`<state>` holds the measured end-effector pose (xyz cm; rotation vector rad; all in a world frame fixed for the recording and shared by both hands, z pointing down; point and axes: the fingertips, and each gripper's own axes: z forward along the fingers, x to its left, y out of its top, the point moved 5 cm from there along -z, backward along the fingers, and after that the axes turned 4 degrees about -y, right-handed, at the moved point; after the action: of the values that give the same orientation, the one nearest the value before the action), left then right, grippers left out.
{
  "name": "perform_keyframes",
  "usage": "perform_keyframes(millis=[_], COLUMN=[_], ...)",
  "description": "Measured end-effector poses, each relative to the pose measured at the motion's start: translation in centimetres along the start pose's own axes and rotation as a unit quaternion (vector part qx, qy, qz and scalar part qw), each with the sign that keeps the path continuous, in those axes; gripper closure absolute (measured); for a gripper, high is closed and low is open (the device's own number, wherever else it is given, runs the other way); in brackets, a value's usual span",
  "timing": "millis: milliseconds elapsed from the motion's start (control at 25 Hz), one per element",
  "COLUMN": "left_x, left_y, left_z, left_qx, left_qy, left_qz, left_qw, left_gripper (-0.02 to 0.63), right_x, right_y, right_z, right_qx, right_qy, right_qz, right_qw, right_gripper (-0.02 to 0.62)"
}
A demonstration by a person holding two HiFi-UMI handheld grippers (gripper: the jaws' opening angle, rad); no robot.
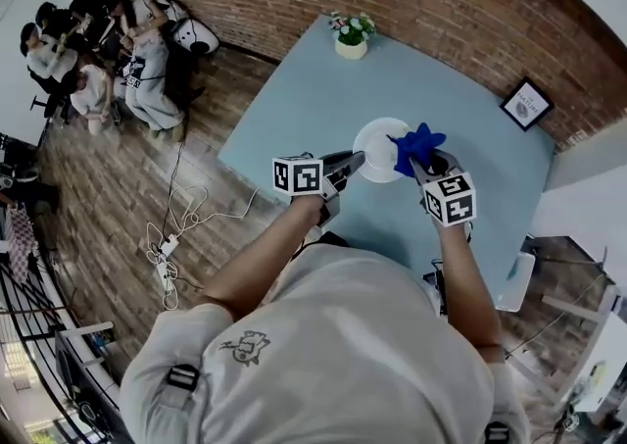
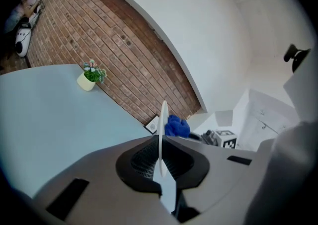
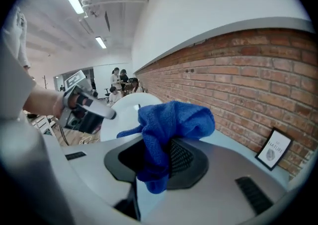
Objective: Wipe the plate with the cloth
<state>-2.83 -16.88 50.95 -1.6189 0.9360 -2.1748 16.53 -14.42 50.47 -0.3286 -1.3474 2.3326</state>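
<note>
- Left gripper (image 1: pixel 345 164): jaws clamped on the rim of the white plate (image 1: pixel 378 148), which is held clear of the blue table (image 1: pixel 294 99).
- Right gripper (image 1: pixel 426 170): jaws closed on the blue cloth (image 1: pixel 418 144).
- Cloth location: the plate's 3 o'clock rim in the head view; contact cannot be confirmed.

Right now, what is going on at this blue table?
A person holds a gripper in each hand above the table. The left gripper is shut on the rim of a white plate, held up in the air. The right gripper is shut on a blue cloth, right beside the plate.
</note>
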Motion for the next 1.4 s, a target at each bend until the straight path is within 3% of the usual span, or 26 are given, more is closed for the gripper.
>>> perform_keyframes(millis=[160,320,440,640,840,1040,1160,1400], left_x=[-3.8,-5.5,-6.3,-5.8,-5.8,-6.8,-7.4,-7.4], left_y=[-2.1,-1.6,-0.2,3.4,2.5,-0.1,-0.9,1.5], left_z=[0.9,2.2,2.2,0.8,-0.5,0.6,1.8,0.9], left_qx=[0.028,0.018,-0.011,-0.077,-0.051,-0.016,-0.003,-0.071], left_qy=[-0.036,-0.043,-0.043,0.002,0.007,-0.013,-0.028,-0.032], left_qz=[0.008,0.023,0.026,0.052,0.065,0.065,0.062,0.039], left_qw=[0.9989,0.9986,0.9986,0.9957,0.9965,0.9977,0.9977,0.9962], left_gripper=[0.589,0.589,0.591,0.591,0.591,0.589,0.589,0.589], right_x=[0.7,4.2,6.4,7.4,3.0,0.5,2.5,8.1], right_y=[4.4,6.7,6.4,2.2,1.2,4.9,7.1,6.3], right_z=[-1.8,-2.5,-3.3,-2.8,-3.5,-4.2,-4.2,-4.0], right_qx=[-0.031,-0.054,-0.051,-0.016,0.004,-0.017,-0.031,-0.032], right_qy=[-0.013,0.021,0.036,0.055,0.008,-0.024,-0.017,0.040], right_qz=[-0.057,-0.098,-0.117,-0.115,-0.096,-0.105,-0.133,-0.164], right_qw=[0.998,0.993,0.991,0.992,0.995,0.994,0.990,0.985], right_gripper=[0.502,0.502,0.502,0.502,0.502,0.502,0.502,0.502])
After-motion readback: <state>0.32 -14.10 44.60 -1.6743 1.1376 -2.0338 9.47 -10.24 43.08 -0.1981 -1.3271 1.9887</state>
